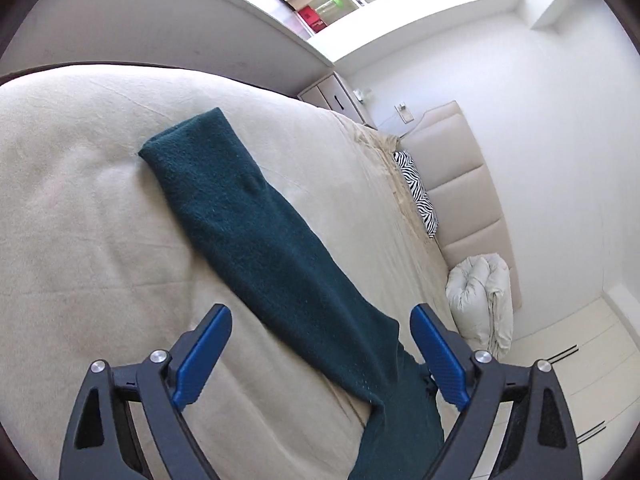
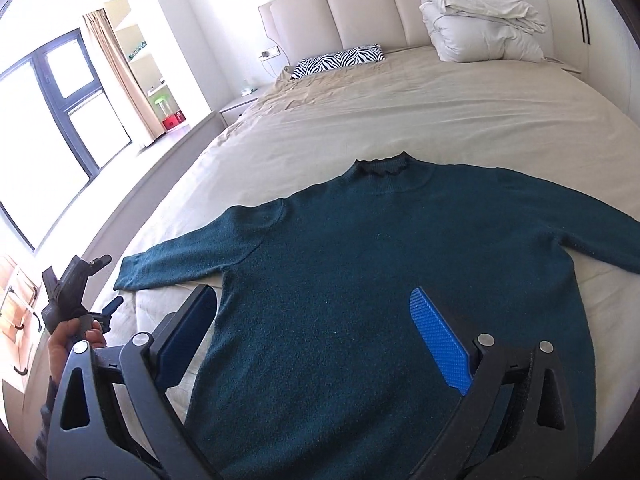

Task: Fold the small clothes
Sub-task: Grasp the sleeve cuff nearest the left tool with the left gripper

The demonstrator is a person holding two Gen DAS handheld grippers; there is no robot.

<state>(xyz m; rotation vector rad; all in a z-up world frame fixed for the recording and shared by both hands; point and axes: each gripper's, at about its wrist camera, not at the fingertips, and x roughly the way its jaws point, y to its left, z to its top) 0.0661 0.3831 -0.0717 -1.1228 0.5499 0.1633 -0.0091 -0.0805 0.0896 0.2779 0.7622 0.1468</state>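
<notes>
A dark teal knit sweater (image 2: pixel 380 272) lies flat on the beige bed (image 2: pixel 400 112), neck toward the headboard, both sleeves spread out. In the left wrist view its left sleeve (image 1: pixel 256 220) runs diagonally across the bed sheet (image 1: pixel 80 200). My left gripper (image 1: pixel 320 316) is open and empty, hovering over the sleeve near the armpit; it also shows at the left of the right wrist view (image 2: pixel 80 292). My right gripper (image 2: pixel 312 300) is open and empty above the sweater's lower body, its left finger (image 2: pixel 188 320) at the sweater's left side edge.
A zebra-print pillow (image 2: pixel 340 60) and a folded white duvet (image 2: pixel 476 28) lie by the padded headboard (image 2: pixel 360 4). A window (image 2: pixel 48 120) and shelves stand to the bed's left. The bed's left edge is close to the left gripper.
</notes>
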